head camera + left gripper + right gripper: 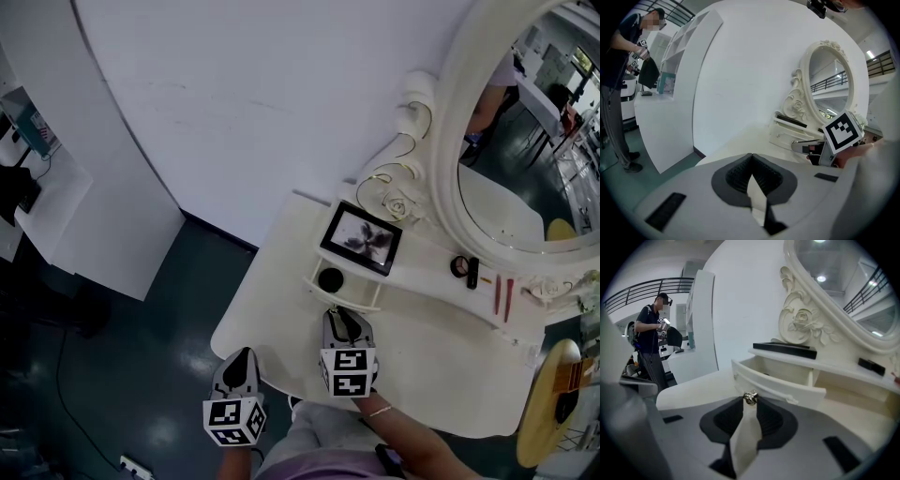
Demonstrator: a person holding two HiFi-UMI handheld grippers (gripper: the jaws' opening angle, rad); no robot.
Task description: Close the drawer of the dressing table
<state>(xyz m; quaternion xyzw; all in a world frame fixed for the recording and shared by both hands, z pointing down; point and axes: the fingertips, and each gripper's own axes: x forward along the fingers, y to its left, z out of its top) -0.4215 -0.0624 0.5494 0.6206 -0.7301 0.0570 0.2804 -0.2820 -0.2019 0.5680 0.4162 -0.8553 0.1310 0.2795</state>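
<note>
The white dressing table (272,300) has a small drawer (345,298) pulled out under its shelf; a dark round thing (330,279) lies inside. In the right gripper view the drawer (787,380) stands open just ahead, and its metal knob (750,398) sits between the jaw tips. My right gripper (345,319) (750,403) is shut on that knob. My left gripper (242,362) (751,158) hovers at the table's front left edge, shut with nothing in it. From the left gripper view, the right gripper (812,149) reaches toward the drawer.
A black-framed picture (362,237) lies on the shelf above the drawer, beside the oval mirror (525,141). A compact (459,266) and red pencils (503,296) sit further right. A yellow stool (553,403) stands at the right. A person (652,343) stands far off by a white counter (66,197).
</note>
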